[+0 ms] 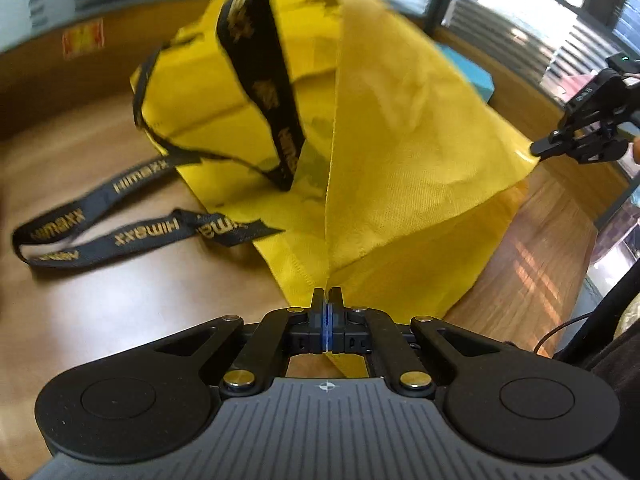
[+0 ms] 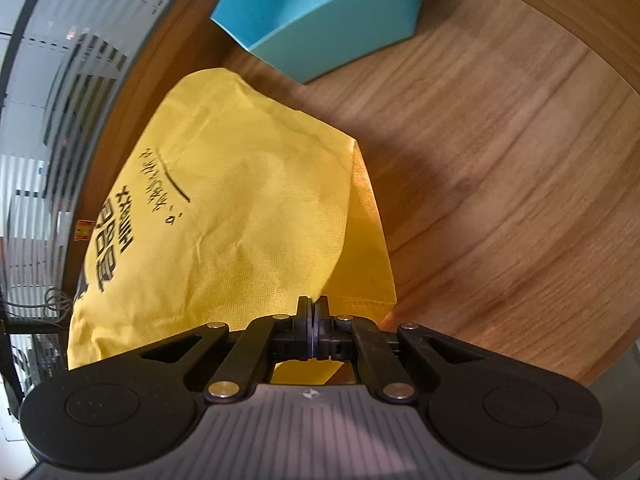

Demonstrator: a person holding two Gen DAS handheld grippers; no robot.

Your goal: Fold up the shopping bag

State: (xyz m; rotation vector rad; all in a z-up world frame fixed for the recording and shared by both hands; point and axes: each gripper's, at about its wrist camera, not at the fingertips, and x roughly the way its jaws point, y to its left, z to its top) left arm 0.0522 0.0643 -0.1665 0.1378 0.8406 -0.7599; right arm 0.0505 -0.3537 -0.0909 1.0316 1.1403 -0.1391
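The yellow shopping bag (image 1: 400,128) is held up over the wooden bench (image 1: 120,300) by two tongs. The left tongs (image 1: 327,294) are closed tight on a seam edge of the bag, with the yellow cloth pinched between the two fingers. The cloth rises from there like a little tent.

In the left view, the right tongs (image 1: 538,148) can be seen off to the side, closed on another corner of the bag. In the right view, the right tongs (image 2: 313,304) are also shut, and the yellow cloth is caught between their fingers. The bag (image 2: 224,208) hangs to the left there, with black writing on its side.

The far part of the bag rests on the bench. One black handle strap (image 1: 100,224) with gold letters lies flat on the bench, spread out in a long loop. Another black strap (image 1: 260,76) drapes across the yellow cloth higher up.

A blue box (image 2: 320,16) sits on the bench behind the bag. It is near the bag, but I cannot tell if they touch.
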